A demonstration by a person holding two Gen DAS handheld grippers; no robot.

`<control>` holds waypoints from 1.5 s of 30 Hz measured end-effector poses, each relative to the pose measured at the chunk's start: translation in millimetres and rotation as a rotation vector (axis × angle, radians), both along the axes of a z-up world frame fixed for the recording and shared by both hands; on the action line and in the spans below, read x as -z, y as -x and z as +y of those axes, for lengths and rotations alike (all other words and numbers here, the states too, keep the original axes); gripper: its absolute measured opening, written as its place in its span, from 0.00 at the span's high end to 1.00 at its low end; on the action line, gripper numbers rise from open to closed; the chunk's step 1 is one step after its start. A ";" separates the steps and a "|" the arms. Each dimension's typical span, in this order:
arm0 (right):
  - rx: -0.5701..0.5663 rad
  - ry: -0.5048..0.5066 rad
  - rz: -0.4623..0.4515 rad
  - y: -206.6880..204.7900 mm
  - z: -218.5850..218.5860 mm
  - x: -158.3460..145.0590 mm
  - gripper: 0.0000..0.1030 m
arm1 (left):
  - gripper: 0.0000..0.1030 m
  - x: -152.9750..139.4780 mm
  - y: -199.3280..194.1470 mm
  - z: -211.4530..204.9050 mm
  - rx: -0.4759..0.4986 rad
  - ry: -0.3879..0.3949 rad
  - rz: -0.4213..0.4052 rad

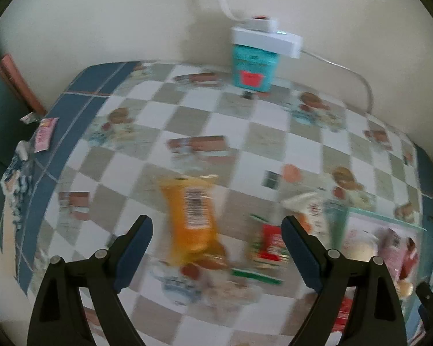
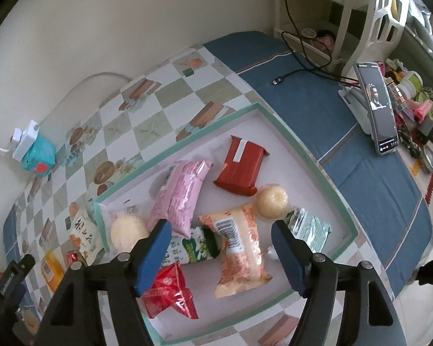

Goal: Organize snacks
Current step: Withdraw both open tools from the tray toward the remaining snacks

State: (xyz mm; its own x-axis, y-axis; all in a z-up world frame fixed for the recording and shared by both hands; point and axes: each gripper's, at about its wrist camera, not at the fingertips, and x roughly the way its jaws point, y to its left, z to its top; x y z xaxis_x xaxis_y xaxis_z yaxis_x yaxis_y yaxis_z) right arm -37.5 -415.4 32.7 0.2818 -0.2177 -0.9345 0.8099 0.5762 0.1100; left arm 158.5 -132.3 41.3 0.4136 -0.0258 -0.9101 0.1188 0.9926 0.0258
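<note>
Left gripper [image 1: 218, 230] spread wide, holding nothing, hovering over the orange packet [image 1: 192, 219] on the checkered tablecloth [image 1: 187, 115]. Right gripper [image 2: 220, 230] also released and empty, hanging above the tray [image 2: 285, 127], where most snacks already lie.

Probably the step in hand: picking up the orange packet, one of the few snacks outside the tray. Better to lower the left fingers [image 1: 134, 248] to either side of the packet's narrow width, near its middle, not at the crimped end, which may slip. Better to close gently, because the filling looks like something brittle. Then to carry it over the tray's raised green rim, not to drag it across. Left view much blurred, so exact height above the packet not possible to tell.

Just beside the orange packet, a red and green packet [image 1: 270, 245], and a white packet with red characters [image 2: 83, 238] touching the tray's outer corner; careful not to pinch these together.

Inside the tray: a pink pouch [image 2: 179, 196], crinkled and glossy; a dark red flat brick-shaped pack [image 2: 241, 167], smooth foil; a long peach-coloured bag [image 2: 239, 248] with barcode; a bright red wrinkled packet [image 2: 170, 291]; a green and white roll [image 2: 196, 248]; two pale round cakes [image 2: 271, 201] in clear film. Tray floor white and smooth, with low walls. Slippery film everywhere, so firm but soft grip advised.
</note>
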 end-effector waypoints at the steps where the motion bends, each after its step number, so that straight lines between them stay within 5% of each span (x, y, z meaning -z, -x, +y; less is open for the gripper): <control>1: -0.006 0.005 0.001 -2.0 4.4 -1.4 0.25 | 0.12 0.9 -2.2 8.3 -0.012 -0.005 0.002; 10: -0.096 0.031 -0.007 -33.5 52.7 -11.4 0.16 | 0.12 16.1 -26.9 90.1 -0.156 -0.026 0.037; 15: -0.177 0.049 -0.002 -56.7 88.9 -10.6 0.15 | 0.12 19.7 -33.2 133.3 -0.225 0.021 0.065; 19: -0.245 0.063 0.002 -74.3 118.6 -7.8 0.01 | 0.12 18.8 -36.0 162.9 -0.290 0.038 0.061; 25: -0.342 0.094 0.007 -95.2 159.0 -4.8 0.01 | 0.12 25.1 -39.0 208.1 -0.397 0.078 0.069; 45: -0.464 0.122 0.074 -146.8 206.3 45.6 0.00 | 0.02 54.9 -58.6 215.6 -0.420 0.136 0.083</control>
